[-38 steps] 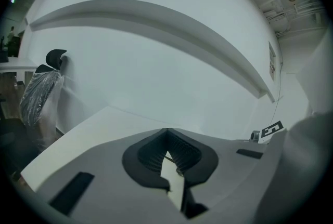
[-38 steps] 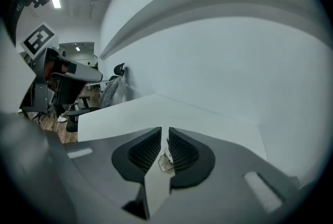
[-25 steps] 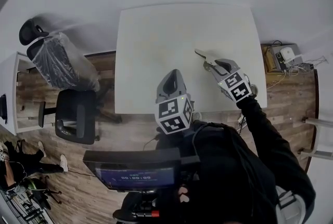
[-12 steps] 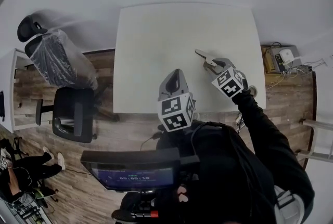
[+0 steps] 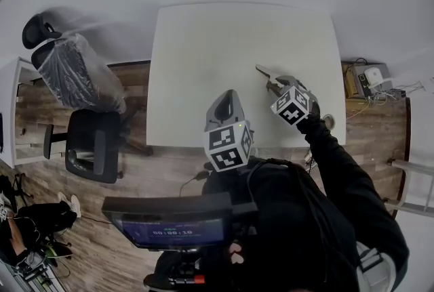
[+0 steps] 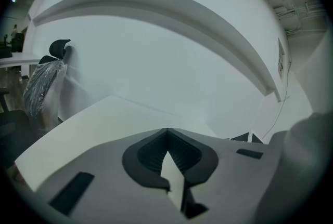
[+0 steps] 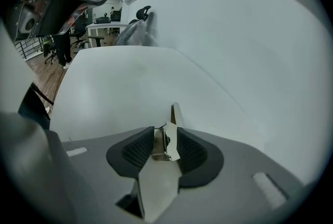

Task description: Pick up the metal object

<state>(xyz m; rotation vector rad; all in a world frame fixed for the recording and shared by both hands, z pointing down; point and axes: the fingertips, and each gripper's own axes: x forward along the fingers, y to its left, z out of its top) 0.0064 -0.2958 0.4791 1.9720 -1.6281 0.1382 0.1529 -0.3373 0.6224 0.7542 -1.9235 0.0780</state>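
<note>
In the head view, my right gripper [image 5: 278, 85] has slid a little closer in on the metal object [image 5: 262, 71], out by the right side of the white table [image 5: 203, 40]. My left gripper [image 5: 226, 99] waits at the near edge. A black chair [image 5: 91, 152] and a plastic-wrapped chair [image 5: 74, 74] stand on the wooden floor [image 5: 169, 169].

In the left gripper view, my jaws are pressed together with nothing in them. I see bare table and a white wall.

In the right gripper view, my jaws squeeze the metal object and its tip pokes out in front. I think the grab is made, so lifting comes next.
</note>
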